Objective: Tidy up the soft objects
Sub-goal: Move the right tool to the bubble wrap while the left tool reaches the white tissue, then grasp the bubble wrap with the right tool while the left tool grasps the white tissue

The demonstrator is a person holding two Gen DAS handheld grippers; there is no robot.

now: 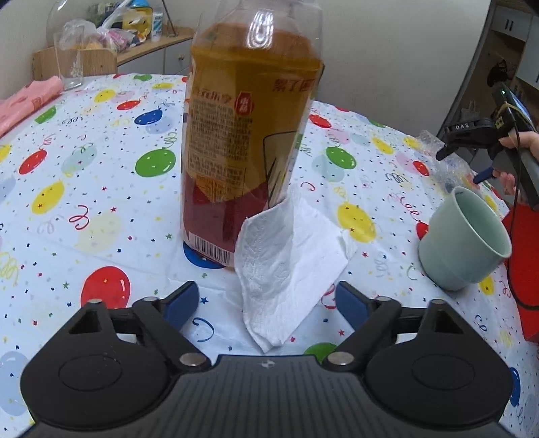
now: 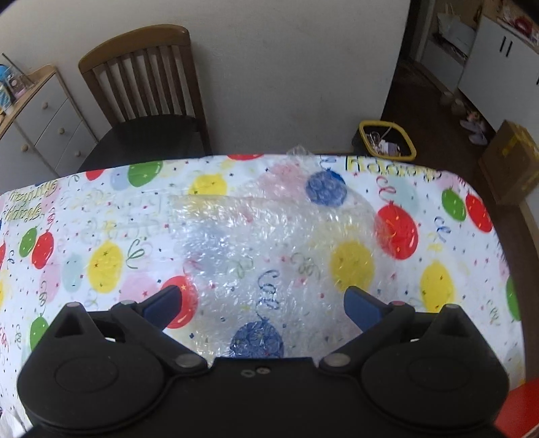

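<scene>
A domestic dining area. A table spread with a balloon-print party tablecloth (image 2: 438, 215) stands against a plain wall, with a wooden slat-back chair (image 2: 145, 91) drawn up to its far edge. A low cabinet with knobbed drawers (image 2: 50, 128) flanks the chair; a yellow-rimmed waste bin (image 2: 387, 139) sits on dark flooring. Household clutter in plastic bags (image 1: 111, 30) crowds a wooden sideboard, and a drinking glass (image 1: 69, 64) stands on the table.

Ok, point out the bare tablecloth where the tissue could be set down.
Free: the wide stretch left of the bottle, toward the pink cloth and the glass. Crowded: right of the tissue, by the green cup, the red box and the bubble wrap.
</scene>
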